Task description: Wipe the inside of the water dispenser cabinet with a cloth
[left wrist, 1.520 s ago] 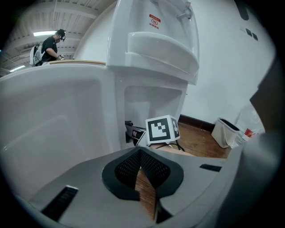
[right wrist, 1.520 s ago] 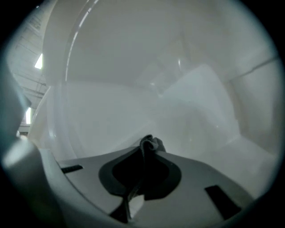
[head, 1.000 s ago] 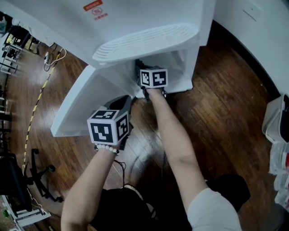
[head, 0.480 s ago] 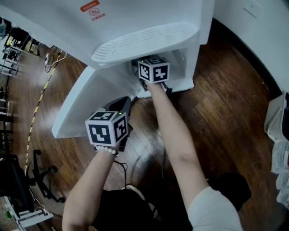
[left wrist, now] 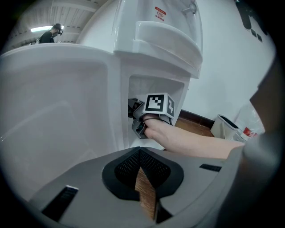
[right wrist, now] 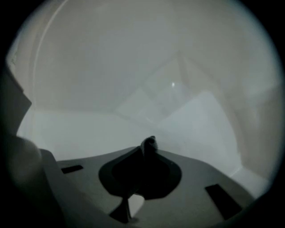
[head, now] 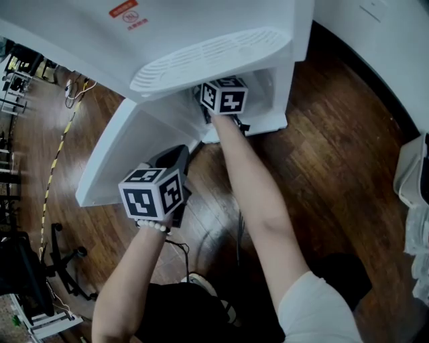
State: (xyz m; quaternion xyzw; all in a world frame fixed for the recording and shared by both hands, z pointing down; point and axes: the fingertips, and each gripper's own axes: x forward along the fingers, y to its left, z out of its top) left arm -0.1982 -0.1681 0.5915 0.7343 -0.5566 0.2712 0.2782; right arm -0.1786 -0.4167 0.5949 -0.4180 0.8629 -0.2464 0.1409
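the left gripper (left wrist: 140,165), nearest the camera, hangs outside the unit with its jaws drawn together on nothing; only a sliver of wooden floor (head: 335,154) shows past them. it seems parked there to leave the narrow opening free for the other arm. just beyond it the white cabinet door (head: 124,144) stands swung wide to the person's left, which is what lets an arm in at all.

the right forearm (head: 258,201) stretches forward and down, carrying the right gripper (right wrist: 147,156) into the cabinet (left wrist: 156,89) low in the water dispenser (head: 201,20). its jaws are clamped on the cloth (right wrist: 149,143), of which only a small dark tuft pokes up past the tips. the pinch looks meant to keep the cloth from slipping while it is dragged over the walls. ahead of the tuft lie the cabinet's pale back wall (right wrist: 133,80) and the corner where the panels meet; whether the cloth touches a surface cannot be told from here.

above the opening the slotted drip tray (head: 211,57) juts out, shading the compartment, so the wiping appears to be under way largely out of the person's direct sight.
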